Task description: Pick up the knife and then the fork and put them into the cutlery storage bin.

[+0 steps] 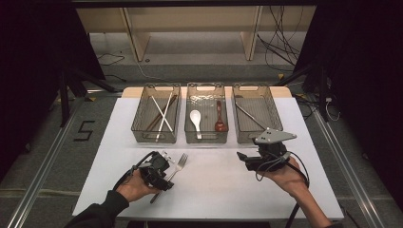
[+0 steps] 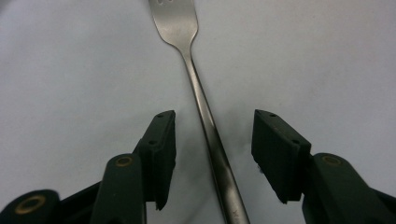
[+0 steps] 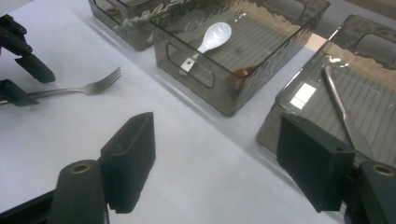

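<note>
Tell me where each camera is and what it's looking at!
High view: sits above the person's side, looking forward and down at the white table; both forearms, left gripper and right gripper show.
Left gripper view: rides the left gripper, looking down at the shiny metal fork lying between its open black jaws.
Right gripper view: rides the right gripper, looking across the table at the clear smoky plastic bins; its black jaws stand open.
Shared: all three show the fork; high and right gripper views show the white spoon.
</note>
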